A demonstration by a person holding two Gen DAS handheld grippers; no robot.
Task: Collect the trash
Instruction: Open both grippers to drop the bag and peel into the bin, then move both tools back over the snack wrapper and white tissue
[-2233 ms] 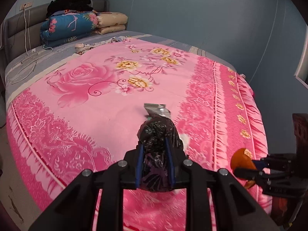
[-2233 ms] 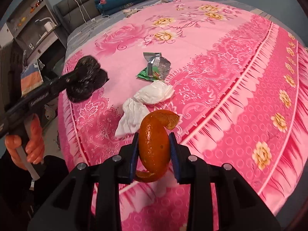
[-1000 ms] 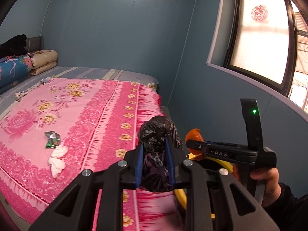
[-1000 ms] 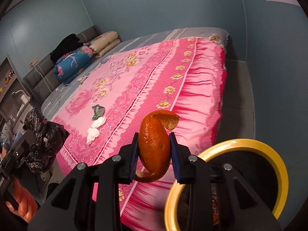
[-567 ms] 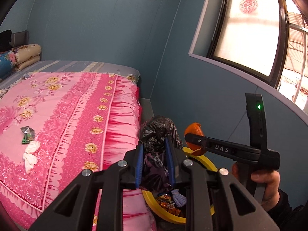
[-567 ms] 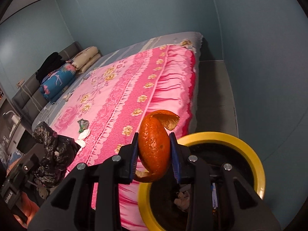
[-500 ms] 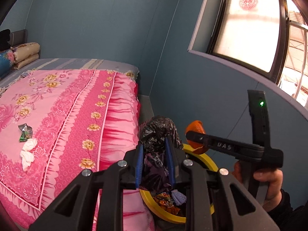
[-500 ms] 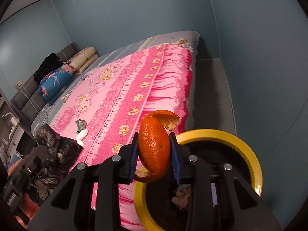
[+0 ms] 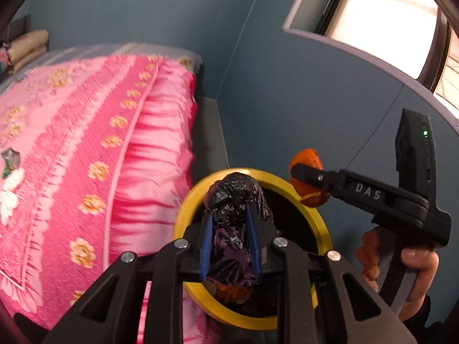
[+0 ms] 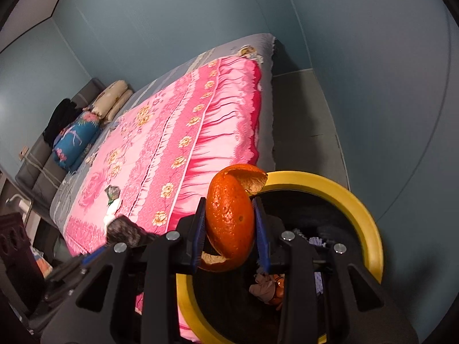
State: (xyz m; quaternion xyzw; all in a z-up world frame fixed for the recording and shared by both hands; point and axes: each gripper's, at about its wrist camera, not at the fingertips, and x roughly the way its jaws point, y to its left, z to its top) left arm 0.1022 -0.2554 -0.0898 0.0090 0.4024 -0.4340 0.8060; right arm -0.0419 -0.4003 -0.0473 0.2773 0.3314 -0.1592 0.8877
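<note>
Currently left gripper (image 9: 231, 236) is clamped on a crumpled black plastic bag (image 9: 235, 200), held over the mouth of the yellow-rimmed bin (image 9: 318, 223). Right gripper (image 10: 231, 230) is clamped on an orange peel (image 10: 229, 218), over the bin's rim at about 1 o'clock in the left view. Tissues (image 9: 8, 192) and a wrapper (image 9: 10, 157) lie on the pink bedspread (image 9: 86, 143) at 9 o'clock.

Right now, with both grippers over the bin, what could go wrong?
The orange peel in the right gripper hangs over the yellow rim, so it may drop outside. The black plastic bag could cling to the left gripper. The wrapper and tissues remain on the bed.
</note>
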